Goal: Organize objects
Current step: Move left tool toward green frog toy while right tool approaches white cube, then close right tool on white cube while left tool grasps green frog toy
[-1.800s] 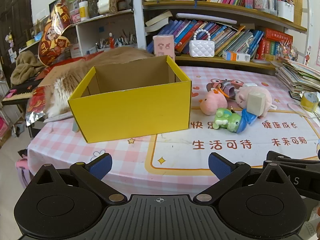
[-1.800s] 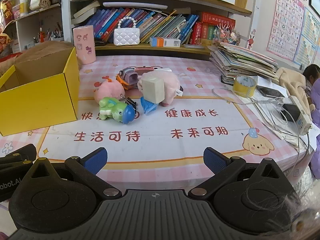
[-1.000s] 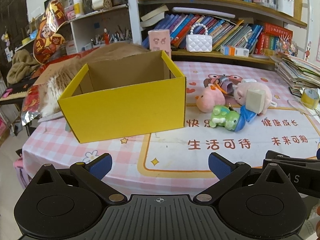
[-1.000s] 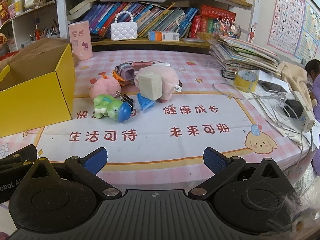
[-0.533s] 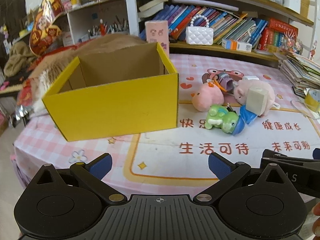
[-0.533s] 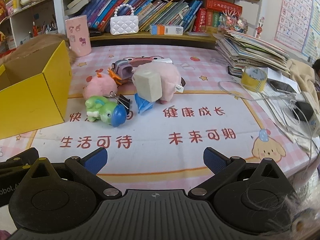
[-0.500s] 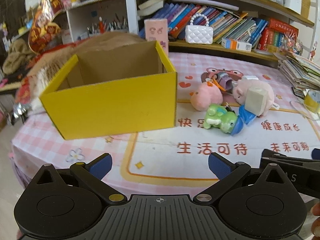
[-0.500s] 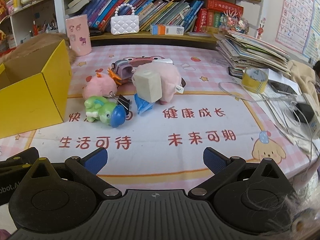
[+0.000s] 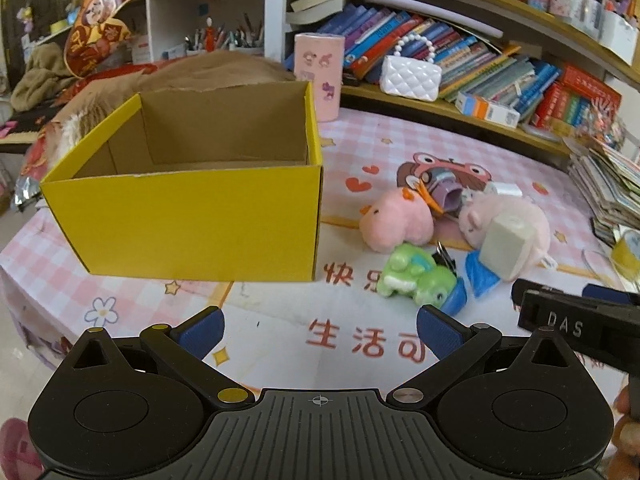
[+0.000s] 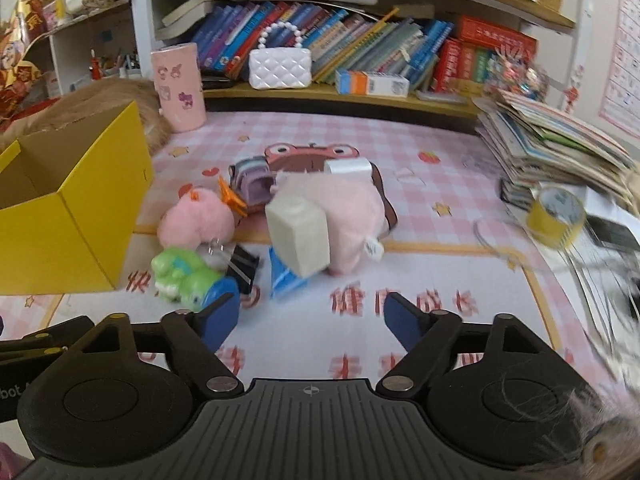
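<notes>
An open yellow cardboard box (image 9: 192, 220) stands on the left of the table, empty inside; it also shows in the right wrist view (image 10: 68, 216). To its right lies a pile of toys: a small pink plush (image 9: 396, 224), a green frog toy (image 9: 416, 280) with a blue part, a larger pink plush (image 9: 516, 220), a grey-white block (image 9: 506, 244) and a purple toy (image 9: 442, 192). In the right wrist view the block (image 10: 298, 236) and frog (image 10: 180, 276) lie just ahead. My left gripper (image 9: 318, 330) is open and empty. My right gripper (image 10: 312, 318) is open and empty, close to the toys.
A pink cup (image 9: 319, 76) and white handbag (image 9: 410, 76) stand at the back by the bookshelf. A stack of books (image 10: 552, 148), yellow tape roll (image 10: 556, 212) and cables lie at the right. A furry cat (image 9: 216, 70) lies behind the box.
Both grippers have moved forward and nearer the table. The right one has closed in on the toy pile and its jaws have narrowed a little. The objects have not moved.
</notes>
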A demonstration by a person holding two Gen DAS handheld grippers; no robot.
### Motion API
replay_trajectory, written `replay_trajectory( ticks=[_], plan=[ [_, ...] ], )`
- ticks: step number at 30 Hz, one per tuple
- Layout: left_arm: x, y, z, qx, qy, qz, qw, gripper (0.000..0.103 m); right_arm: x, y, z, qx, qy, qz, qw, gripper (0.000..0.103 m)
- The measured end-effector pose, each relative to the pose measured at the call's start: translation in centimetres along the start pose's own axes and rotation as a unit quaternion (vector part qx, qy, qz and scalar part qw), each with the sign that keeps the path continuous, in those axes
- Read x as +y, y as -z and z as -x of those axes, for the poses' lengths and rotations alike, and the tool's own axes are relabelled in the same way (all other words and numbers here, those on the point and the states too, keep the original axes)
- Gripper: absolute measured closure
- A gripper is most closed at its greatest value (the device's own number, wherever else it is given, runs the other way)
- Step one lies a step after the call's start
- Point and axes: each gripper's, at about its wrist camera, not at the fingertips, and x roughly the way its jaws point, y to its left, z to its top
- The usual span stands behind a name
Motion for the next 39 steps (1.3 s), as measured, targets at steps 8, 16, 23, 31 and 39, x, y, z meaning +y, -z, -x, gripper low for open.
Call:
replay_trajectory(
  ticks=[8, 16, 23, 31, 39],
  plan=[
    [-1.8, -0.2, -1.0, -0.001, -0.035, 0.006, 0.9993, 0.000, -1.1, -2.5, -3.5, -0.006, -0.027, 0.024, 0.999, 0.037],
    [-3.4, -1.0, -2.7, 0.026, -0.010, 0.021, 0.9994, 0.000, -1.2, -3.5, -6.1, -0.004, -0.089, 0.079, 0.993, 0.073],
    [-5.0, -2.1, -5.3, 0.054, 0.003, 0.033, 0.9980, 0.000, -3.7, -4.1, -4.2, -0.006, -0.133, 0.043, 0.990, 0.077],
    [-7.6, -2.8, -8.3, 0.053, 0.007, -0.028, 0.9982, 0.010, -5.9, -4.1, -3.1, 0.003, -0.141, 0.006, 0.990, 0.077],
    [-7.7, -2.1, -9.1, 0.054, 0.037, -0.040, 0.9971, 0.033, -5.7, -3.7, -2.4, 0.002, -0.141, 0.006, 0.990, 0.077]
  ],
)
